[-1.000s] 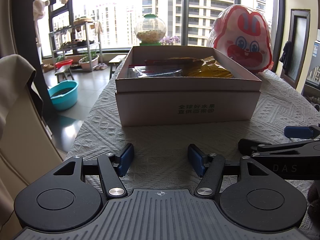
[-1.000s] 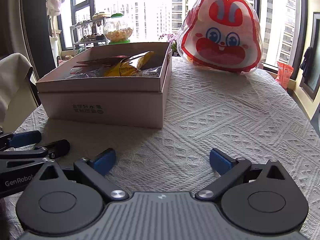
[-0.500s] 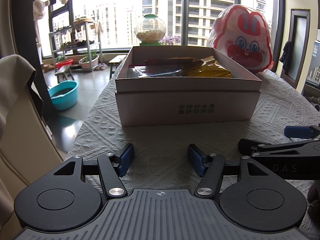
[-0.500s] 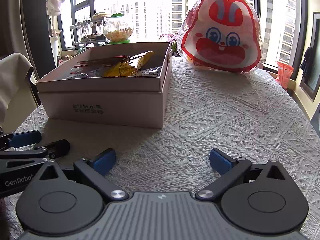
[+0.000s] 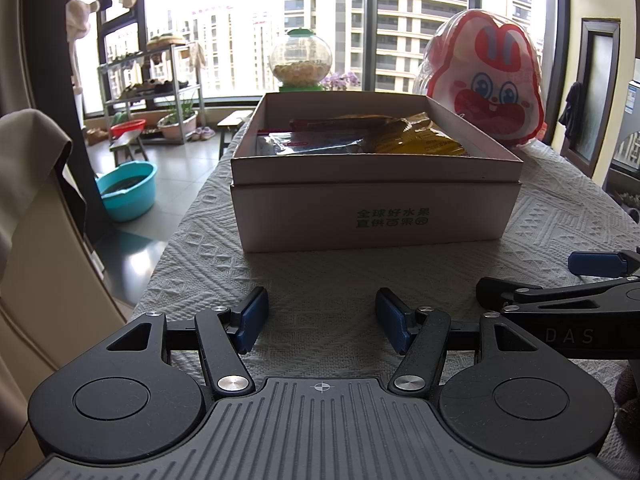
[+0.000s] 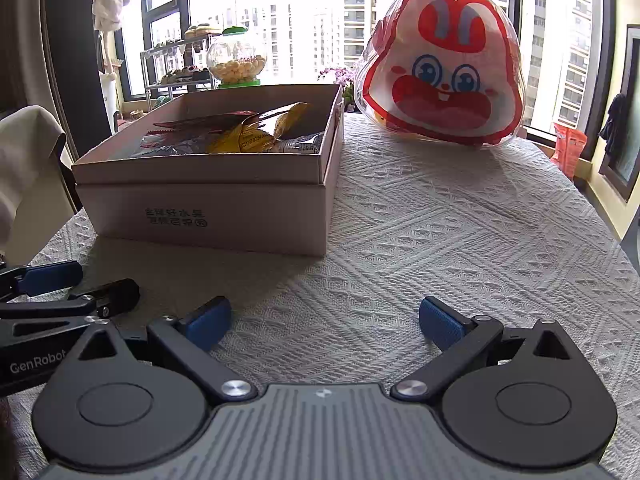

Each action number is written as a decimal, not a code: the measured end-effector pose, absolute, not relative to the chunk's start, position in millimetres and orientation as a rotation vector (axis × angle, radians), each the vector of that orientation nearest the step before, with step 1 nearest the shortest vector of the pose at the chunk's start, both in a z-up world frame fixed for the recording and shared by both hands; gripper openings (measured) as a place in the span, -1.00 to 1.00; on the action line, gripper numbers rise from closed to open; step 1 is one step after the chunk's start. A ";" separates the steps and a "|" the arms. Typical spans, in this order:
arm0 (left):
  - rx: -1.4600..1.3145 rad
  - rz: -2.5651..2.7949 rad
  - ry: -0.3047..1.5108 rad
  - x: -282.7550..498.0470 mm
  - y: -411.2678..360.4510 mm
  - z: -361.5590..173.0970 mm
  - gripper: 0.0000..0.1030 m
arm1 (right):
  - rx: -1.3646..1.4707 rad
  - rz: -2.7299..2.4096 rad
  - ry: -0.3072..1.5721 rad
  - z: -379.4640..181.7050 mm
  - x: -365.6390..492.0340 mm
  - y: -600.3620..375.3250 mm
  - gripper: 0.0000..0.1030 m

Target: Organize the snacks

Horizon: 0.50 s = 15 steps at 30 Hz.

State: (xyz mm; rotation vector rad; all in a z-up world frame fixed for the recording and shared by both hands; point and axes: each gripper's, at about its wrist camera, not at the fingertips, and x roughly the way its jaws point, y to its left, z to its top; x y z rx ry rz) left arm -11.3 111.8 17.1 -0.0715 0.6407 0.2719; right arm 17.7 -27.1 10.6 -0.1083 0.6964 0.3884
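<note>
Both your claws, left (image 5: 320, 316) and right (image 6: 325, 322), sit apart and empty. The snacks (image 6: 256, 134) lie in the box (image 5: 372, 216) ahead: light, crinkly, slippery packets, so pinch a sealed edge.

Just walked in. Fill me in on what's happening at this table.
Nothing is being handled at this moment. The left gripper and right gripper both sit open and empty, low over the white textured tablecloth. Ahead, the open pale cardboard box already holds several snack packets. The red-and-white rabbit-face bag stands beside the box, untouched.
</note>
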 end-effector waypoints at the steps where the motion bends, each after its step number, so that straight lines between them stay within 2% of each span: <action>1: -0.072 0.272 0.641 -11.4 111.8 17.1 0.28 | -0.108 0.388 0.696 10.6 17.6 -27.0 0.95; 15: -0.079 0.263 0.637 -11.6 113.3 18.0 0.26 | -0.112 0.387 0.696 10.2 17.4 -26.4 0.95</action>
